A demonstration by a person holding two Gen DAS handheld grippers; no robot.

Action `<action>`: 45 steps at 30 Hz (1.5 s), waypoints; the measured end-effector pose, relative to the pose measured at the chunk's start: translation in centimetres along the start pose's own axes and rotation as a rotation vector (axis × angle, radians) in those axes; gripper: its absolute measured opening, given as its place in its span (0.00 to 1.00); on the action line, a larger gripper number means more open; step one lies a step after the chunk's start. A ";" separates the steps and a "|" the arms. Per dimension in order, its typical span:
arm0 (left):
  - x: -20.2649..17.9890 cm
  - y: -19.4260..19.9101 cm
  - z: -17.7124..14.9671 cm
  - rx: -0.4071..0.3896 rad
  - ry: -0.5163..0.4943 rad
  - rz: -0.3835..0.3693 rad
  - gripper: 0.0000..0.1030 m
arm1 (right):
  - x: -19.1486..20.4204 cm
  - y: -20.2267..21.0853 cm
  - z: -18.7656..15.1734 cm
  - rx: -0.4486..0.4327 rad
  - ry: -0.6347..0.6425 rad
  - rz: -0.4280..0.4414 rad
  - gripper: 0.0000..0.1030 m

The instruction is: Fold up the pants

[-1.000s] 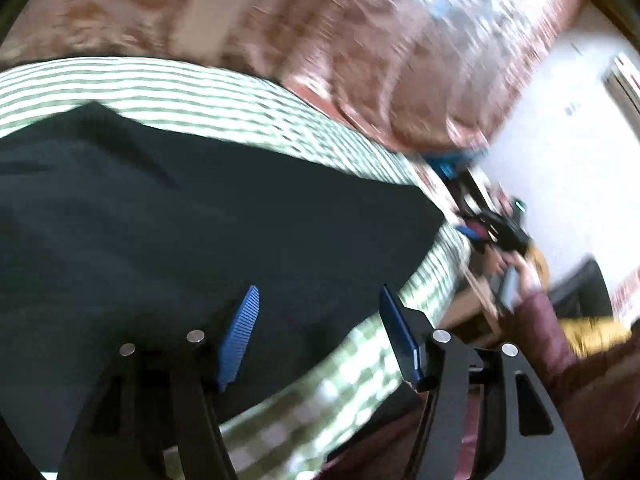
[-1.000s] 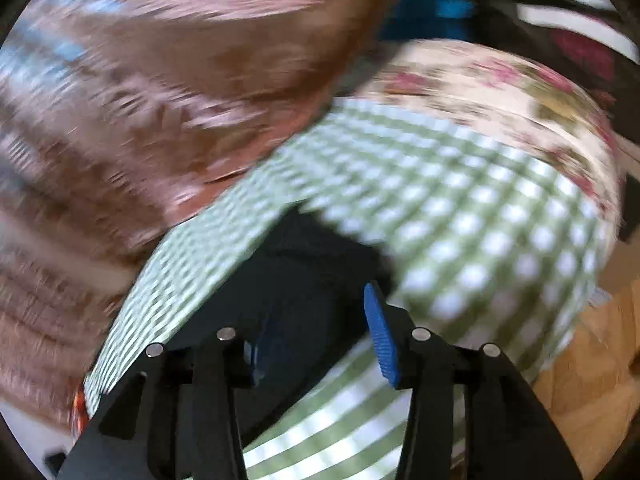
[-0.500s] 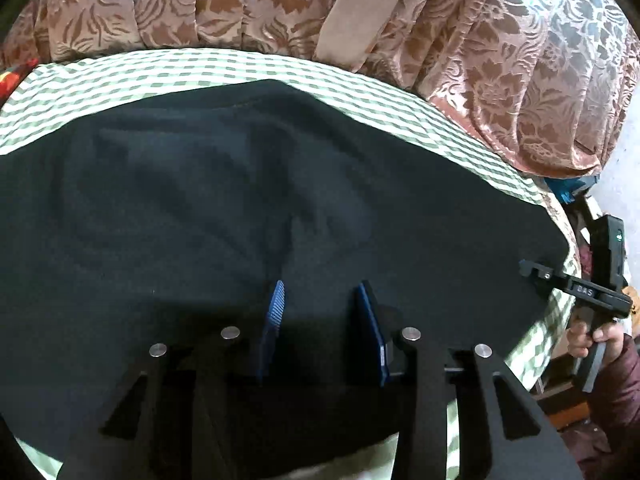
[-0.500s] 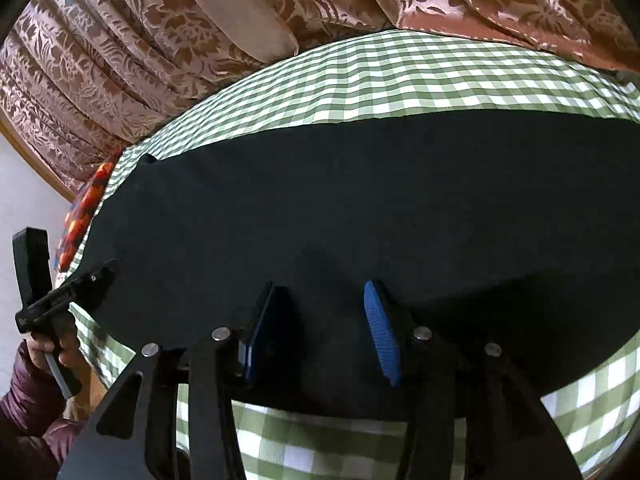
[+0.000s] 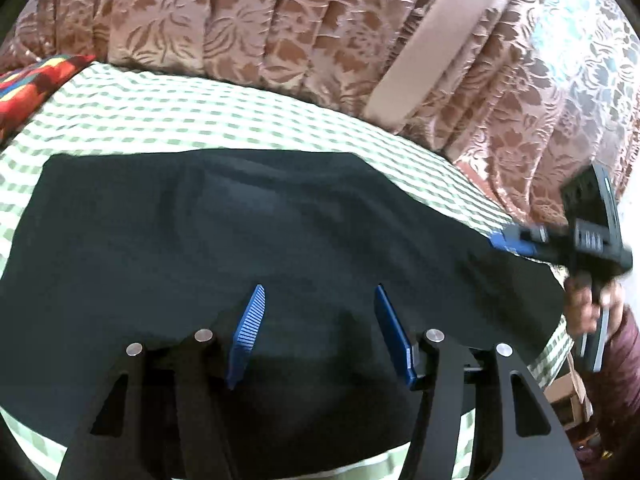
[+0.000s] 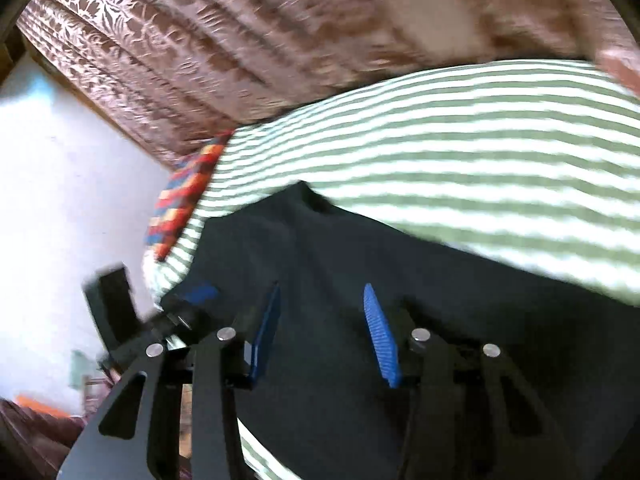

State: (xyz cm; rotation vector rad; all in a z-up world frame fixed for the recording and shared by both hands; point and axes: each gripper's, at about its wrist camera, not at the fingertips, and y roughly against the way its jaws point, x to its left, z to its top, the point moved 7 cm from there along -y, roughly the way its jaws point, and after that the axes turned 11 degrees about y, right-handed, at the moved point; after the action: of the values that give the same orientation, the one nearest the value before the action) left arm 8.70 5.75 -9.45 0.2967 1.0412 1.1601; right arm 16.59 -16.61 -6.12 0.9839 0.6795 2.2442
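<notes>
Black pants [image 5: 240, 240] lie spread flat on a green-and-white checked bedsheet [image 5: 200, 120]. My left gripper [image 5: 320, 328] hangs over their near middle. Its jaws are opening, and only flat cloth shows beneath the gap. At the right end of the pants is my right gripper [image 5: 516, 242], held by a hand [image 5: 580, 308]. In the blurred right wrist view the right gripper [image 6: 322, 328] hovers over the pants [image 6: 440, 320] near their left end. Its blue pads stand apart with no fold pinched between them. The left gripper [image 6: 200, 292] shows at that view's left edge.
A brown floral curtain [image 5: 280, 20] hangs behind the bed. A red patterned pillow [image 5: 28, 84] [image 6: 184, 196] lies at the left end of the sheet [image 6: 440, 140]. A white wall [image 6: 60, 180] stands beyond the bed's left end.
The left jaws narrowed, then spread wider, and the left view swung toward the curtain. The right gripper swept from the right end of the pants across to their left end by the pillow.
</notes>
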 end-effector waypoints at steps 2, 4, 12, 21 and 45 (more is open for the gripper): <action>0.7 0.0 -0.2 0.006 0.003 0.007 0.54 | 0.6 -2.8 2.5 0.018 -0.014 0.065 0.53; 1.3 -0.1 -0.5 0.016 0.008 0.000 0.54 | 0.7 -5.0 4.5 0.043 -0.023 0.089 0.54; 1.6 -0.3 -1.4 0.021 -0.032 0.003 0.54 | 0.1 -13.1 7.4 0.240 -0.007 0.149 0.36; 1.8 -0.8 -1.6 0.025 -0.048 0.045 0.54 | -2.4 -16.3 7.5 0.191 0.070 -0.036 0.04; 8.9 -2.6 6.6 -0.001 0.124 0.282 0.54 | -1.5 -11.7 2.5 0.092 0.154 -0.289 0.00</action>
State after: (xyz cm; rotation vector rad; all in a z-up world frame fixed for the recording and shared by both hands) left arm 15.70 14.21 -12.33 0.3835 1.1324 1.4470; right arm 23.02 -8.96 -12.93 0.7073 0.9372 2.0610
